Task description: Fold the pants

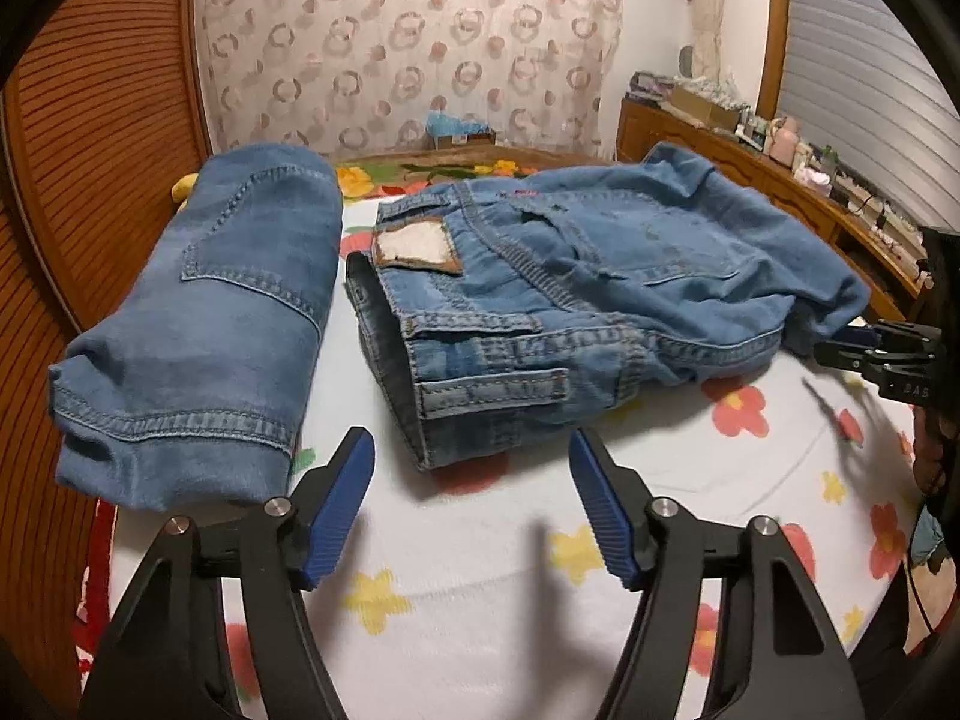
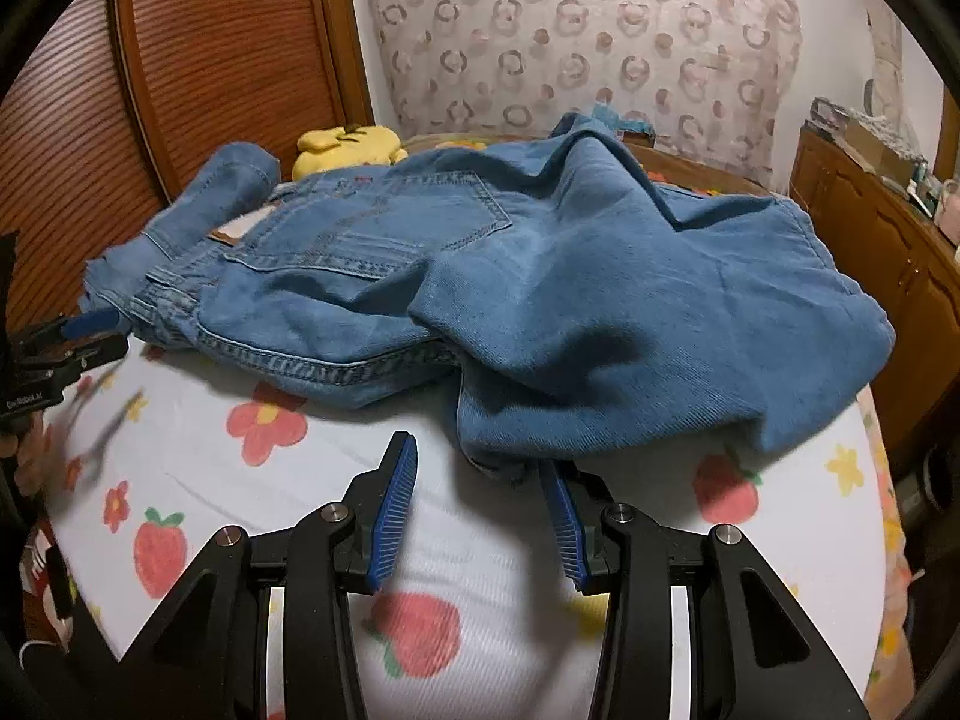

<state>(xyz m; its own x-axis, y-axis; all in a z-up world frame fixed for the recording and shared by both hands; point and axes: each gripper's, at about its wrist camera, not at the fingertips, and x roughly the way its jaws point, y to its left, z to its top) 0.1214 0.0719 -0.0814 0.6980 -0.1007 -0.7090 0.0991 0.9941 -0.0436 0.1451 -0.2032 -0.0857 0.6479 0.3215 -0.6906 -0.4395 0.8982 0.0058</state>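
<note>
Blue ribbed pads line the fingers of the left gripper (image 1: 471,450), which is seen spread wide with nothing between them, above a white bedsheet (image 1: 480,630) printed with red and yellow flowers. Just beyond the fingertips, the jeans (image 1: 570,300) are laid in a loose bundle on the sheet, waistband and belt loops turned toward the left gripper, a pale leather patch (image 1: 417,249) showing on top. To the left of them, a second pair of jeans (image 1: 222,312), already folded, is set apart by a narrow strip of sheet.

In the right wrist view, the right gripper (image 2: 480,462) is likewise held released and grasping nothing; the rumpled leg end of the jeans (image 2: 600,312) is draped just past its fingertips, and the tip of the right-hand finger is partly hidden under the cloth. Behind the bundle, a yellow plush toy (image 2: 348,147) is seen near the wooden headboard (image 2: 228,48). Farthest back, a patterned curtain (image 1: 408,42) is hung.
</note>
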